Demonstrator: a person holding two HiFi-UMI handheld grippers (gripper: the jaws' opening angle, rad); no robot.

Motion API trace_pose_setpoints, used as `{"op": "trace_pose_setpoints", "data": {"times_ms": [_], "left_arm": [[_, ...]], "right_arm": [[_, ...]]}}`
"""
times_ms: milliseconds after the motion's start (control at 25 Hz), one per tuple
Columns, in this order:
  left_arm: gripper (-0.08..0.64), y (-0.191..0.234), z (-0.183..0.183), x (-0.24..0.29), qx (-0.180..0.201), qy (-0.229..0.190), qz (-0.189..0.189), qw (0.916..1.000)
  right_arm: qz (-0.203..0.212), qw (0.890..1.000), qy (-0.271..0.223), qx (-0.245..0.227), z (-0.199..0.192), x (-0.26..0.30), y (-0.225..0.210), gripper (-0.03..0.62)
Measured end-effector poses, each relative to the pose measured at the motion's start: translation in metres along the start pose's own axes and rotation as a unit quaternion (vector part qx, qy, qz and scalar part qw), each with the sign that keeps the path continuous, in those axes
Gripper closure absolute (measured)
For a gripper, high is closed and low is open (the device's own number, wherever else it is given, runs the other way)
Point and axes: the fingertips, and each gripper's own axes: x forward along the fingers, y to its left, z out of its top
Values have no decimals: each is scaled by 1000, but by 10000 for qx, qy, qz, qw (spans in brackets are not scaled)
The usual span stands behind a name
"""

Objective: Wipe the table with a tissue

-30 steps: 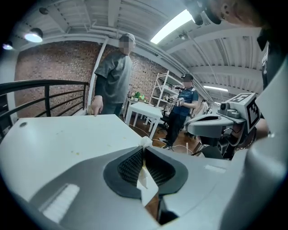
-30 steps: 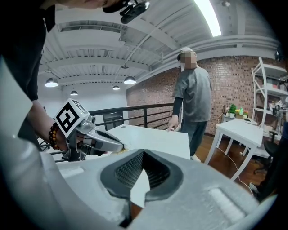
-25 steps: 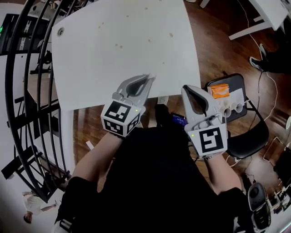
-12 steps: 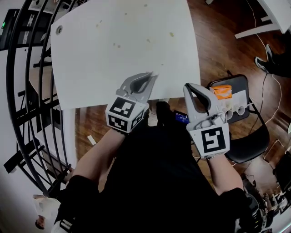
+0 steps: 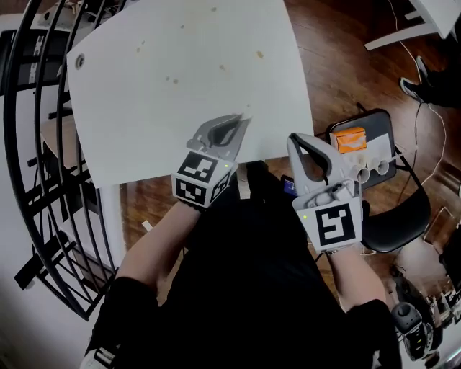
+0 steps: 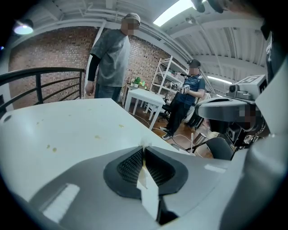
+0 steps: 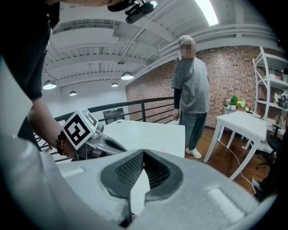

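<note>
A white table dotted with small brown spots fills the far side. The left gripper hangs over its near edge, pinching a thin white tissue. The right gripper, by the near right corner, is pressed together, holding nothing.

Your left claw, tissue in it, sits over the tabletop's near edge. Your right claw is off its right corner, chair further right, railing left.

Bright overhead striplights, fisheye-warped edges, sharp focus
</note>
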Motion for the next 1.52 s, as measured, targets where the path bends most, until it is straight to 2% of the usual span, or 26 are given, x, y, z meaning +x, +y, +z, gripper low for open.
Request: {"op": "trace_pose_setpoints", "data": {"times_ms": [400, 840, 1080, 1520], "left_arm": [[528, 16, -10, 33, 89, 364, -193, 9991], [528, 26, -30, 62, 400, 862, -228, 9952], [529, 33, -40, 68, 586, 1132, -125, 9918], [529, 39, -41, 72, 830, 1227, 8, 9890]], "right_arm": [[-96, 9996, 206, 189, -12, 26, -11, 600], [-178, 9983, 350, 427, -24, 42, -22, 600], [-229, 9975, 382, 551, -28, 45, -26, 600], [-212, 9967, 448, 641, -36, 52, -26, 600]]}}
